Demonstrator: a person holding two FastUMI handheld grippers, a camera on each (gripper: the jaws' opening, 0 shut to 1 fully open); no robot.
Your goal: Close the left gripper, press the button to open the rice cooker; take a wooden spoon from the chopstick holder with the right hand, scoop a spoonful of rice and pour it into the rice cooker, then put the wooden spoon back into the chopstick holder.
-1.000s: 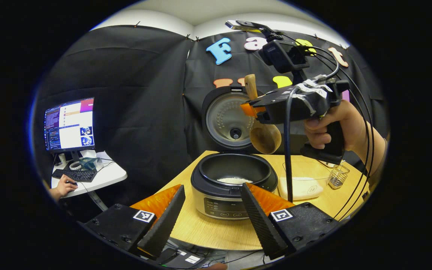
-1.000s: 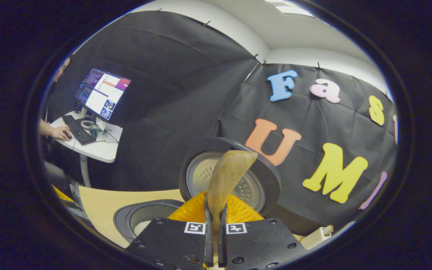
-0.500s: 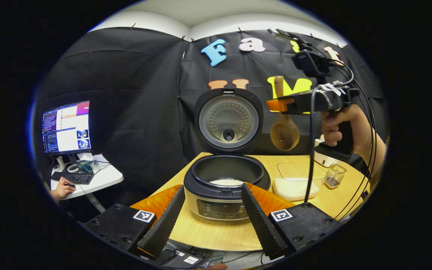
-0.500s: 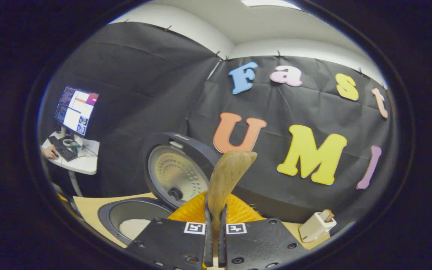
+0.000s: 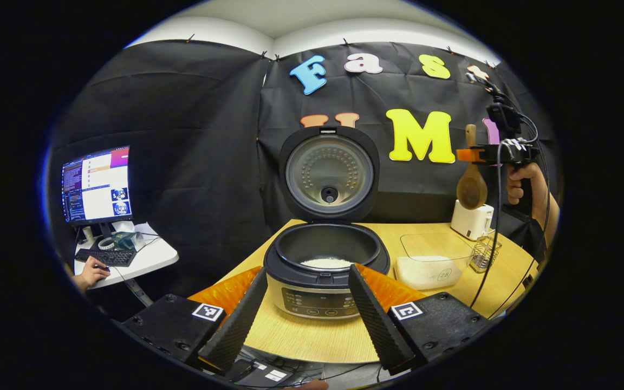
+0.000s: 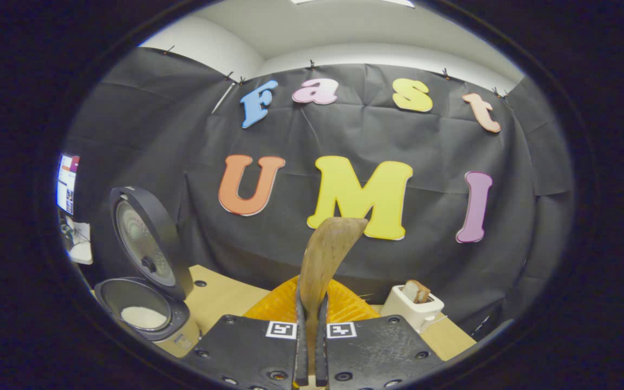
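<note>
Right gripper [image 6: 310,346]: jaws clamped on the wooden spoon [image 6: 327,260], lower centre of the right gripper view.
Left gripper [image 5: 304,314]: jaws spread apart, holding nothing, at the bottom of the left gripper view.
Rice cooker [image 5: 326,265]: centre, lid up, rice inside, on the desk [image 5: 312,338].
Chopstick holder [image 5: 484,253]: right, beside the rice container [image 5: 430,262].

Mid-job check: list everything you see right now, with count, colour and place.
rice cooker: 1, black and silver, table centre, lid up, rice inside
rice container: 1, clear, right of the cooker
chopstick holder: 1, wire, right of the container
toaster: 1, white, back right
wooden spoon: 1, brown, above the toaster
table: 1, light wood
monitor: 1, on a side desk, far left
right gripper: 1, shut on the spoon
left gripper: 1, open, facing the cooker
</note>
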